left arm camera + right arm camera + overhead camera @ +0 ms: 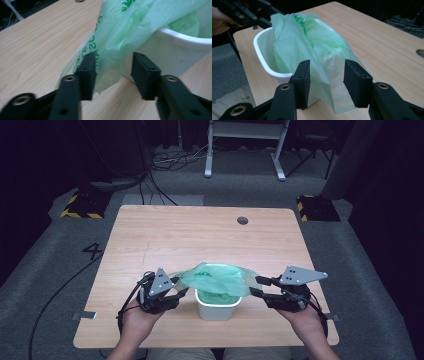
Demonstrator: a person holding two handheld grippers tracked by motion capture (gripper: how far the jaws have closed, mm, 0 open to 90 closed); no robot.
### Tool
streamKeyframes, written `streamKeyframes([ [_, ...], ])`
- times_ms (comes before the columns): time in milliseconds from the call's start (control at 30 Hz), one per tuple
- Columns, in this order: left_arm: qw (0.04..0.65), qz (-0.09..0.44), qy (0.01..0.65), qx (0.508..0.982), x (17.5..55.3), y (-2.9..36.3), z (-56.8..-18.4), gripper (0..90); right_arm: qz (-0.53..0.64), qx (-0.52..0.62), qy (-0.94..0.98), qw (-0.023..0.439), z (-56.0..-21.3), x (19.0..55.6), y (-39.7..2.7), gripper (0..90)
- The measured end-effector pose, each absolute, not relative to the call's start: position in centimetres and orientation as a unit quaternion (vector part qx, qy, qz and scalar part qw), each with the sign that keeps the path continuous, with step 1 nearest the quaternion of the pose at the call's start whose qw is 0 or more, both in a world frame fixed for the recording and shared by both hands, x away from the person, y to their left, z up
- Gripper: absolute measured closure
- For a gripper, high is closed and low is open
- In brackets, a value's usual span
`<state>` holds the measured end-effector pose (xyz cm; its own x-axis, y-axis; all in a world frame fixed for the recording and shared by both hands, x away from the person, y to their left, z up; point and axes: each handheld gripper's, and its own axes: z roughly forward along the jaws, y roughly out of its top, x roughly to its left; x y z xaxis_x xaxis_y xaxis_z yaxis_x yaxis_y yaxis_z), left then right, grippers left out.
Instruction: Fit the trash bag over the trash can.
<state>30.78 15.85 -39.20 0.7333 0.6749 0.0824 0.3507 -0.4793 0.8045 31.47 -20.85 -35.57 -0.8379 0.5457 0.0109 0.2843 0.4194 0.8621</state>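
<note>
**Green bag draped over white bin, both tools spread**

Writing: the green plastic bag (pixel 117 32) carries dark green print. A leaf motif shows near the top edge and a column of letters runs down the fold in the left gripper view, too creased and cut off to read. A "4" (pixel 92 251) is marked on the grey floor at 9 o'clock from the surface.

Surface and room: pale wood-grain surface (pixel 200 232) with a round cable hole (pixel 242 220) at 1 o'clock. Grey carpet; yellow-black striped blocks (pixel 80 205) at both far corners; white frame legs and cables behind, the rest dark.

Task item: the white bin (pixel 217 307) stands at 6 o'clock on the surface, near the front edge, with the bag bunched in and over its mouth.

Tools: left tool (pixel 113 75) has its jaws spread with a bag flap hanging between them, not pinched. Right tool (pixel 326 82) is likewise spread, a flap loose between the jaws.

Hidden: the bin interior is covered by the bag. Part of the bag is motion-blurred in the right gripper view.
</note>
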Motion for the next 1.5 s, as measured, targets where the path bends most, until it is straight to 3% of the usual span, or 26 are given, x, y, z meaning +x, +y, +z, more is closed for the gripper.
streamKeyframes([
  [100, 0.405, 0.193, 0.301, 0.841, 31.0, 15.6, -39.3, 73.1, 0.471, 0.242, 0.840, 0.121, -36.2, 31.7, -20.3, 61.5],
  [200, 0.406, 0.203, 0.288, 0.844, 30.7, 15.4, -39.2, 86.5, 0.461, 0.226, 0.851, 0.112, -36.5, 31.6, -19.8, 80.4],
  [300, 0.418, 0.211, 0.279, 0.839, 30.0, 15.5, -38.9, 89.6, 0.450, 0.211, 0.859, 0.124, -36.4, 31.1, -19.5, 89.8],
  [600, 0.447, 0.231, 0.250, 0.827, 27.1, 16.3, -37.8, 89.8, 0.458, 0.199, 0.855, 0.136, -35.5, 29.5, -20.0, 90.0],
  [967, 0.452, 0.205, 0.210, 0.843, 24.6, 16.2, -38.1, 89.7, 0.446, 0.181, 0.868, 0.125, -36.2, 27.7, -20.2, 90.0],
  [1500, 0.415, 0.185, 0.192, 0.870, 25.3, 14.2, -40.3, 89.7, 0.399, 0.209, 0.888, 0.089, -40.3, 28.9, -20.8, 90.0],
])
